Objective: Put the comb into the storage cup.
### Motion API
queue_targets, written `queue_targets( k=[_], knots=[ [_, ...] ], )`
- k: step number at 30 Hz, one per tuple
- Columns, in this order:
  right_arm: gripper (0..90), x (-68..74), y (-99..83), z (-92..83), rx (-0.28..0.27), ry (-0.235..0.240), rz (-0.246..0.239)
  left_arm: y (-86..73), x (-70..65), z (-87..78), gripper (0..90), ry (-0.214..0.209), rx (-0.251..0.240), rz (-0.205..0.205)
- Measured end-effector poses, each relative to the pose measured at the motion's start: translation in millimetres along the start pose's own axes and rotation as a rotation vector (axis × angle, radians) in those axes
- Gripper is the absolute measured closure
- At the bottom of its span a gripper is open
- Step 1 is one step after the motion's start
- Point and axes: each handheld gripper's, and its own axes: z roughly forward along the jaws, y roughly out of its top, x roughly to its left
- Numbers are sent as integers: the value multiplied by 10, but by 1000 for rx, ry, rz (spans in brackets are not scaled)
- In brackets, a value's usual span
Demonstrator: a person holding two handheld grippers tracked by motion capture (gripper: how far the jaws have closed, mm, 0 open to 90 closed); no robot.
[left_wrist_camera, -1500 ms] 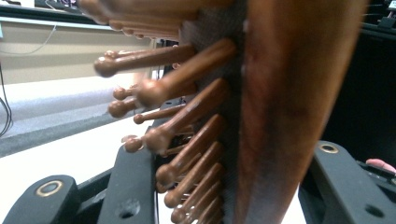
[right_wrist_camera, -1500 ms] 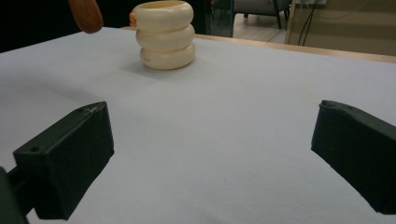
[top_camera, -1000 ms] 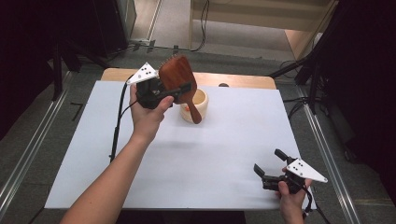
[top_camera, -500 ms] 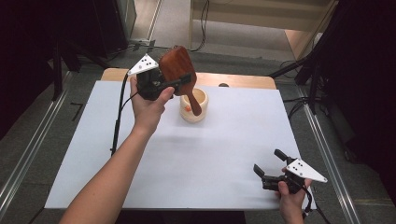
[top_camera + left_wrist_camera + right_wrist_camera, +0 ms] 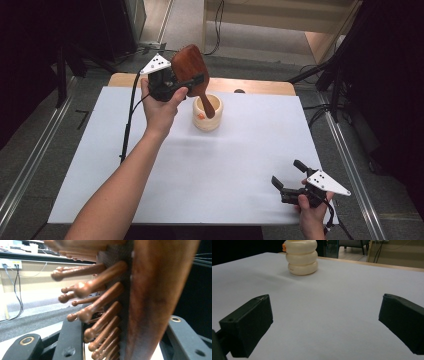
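Note:
A dark brown wooden hairbrush (image 5: 189, 62) hangs above the far middle of the table, and my left gripper (image 5: 186, 84) is shut on it where the head meets the handle. The handle slants down into a cream ribbed cup (image 5: 207, 114) with a small orange bit on its side. In the left gripper view the brush (image 5: 150, 300) stands between the jaws, its round-tipped pins (image 5: 100, 302) pointing left. My right gripper (image 5: 286, 172) rests near the front right corner, open, with nothing between its jaws. The right gripper view shows the cup (image 5: 302, 257) far ahead on the white sheet.
A white sheet (image 5: 225, 165) covers the table, with a strip of bare wood (image 5: 260, 86) at the far edge. The left gripper's cable (image 5: 127, 125) trails down the left side. Metal floor rails (image 5: 30, 165) run along both sides of the table.
The left hand has carried the brush a little farther from me and slightly higher, its handle still pointing into the cup. The right gripper has stayed still.

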Motion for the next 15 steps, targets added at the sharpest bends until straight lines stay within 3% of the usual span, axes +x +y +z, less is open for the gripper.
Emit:
queue_targets(
  k=[15],
  knots=[
    [0,-8,-2,1,-2,4,2,-42,173,110,553,58,-8,-20]
  ],
)
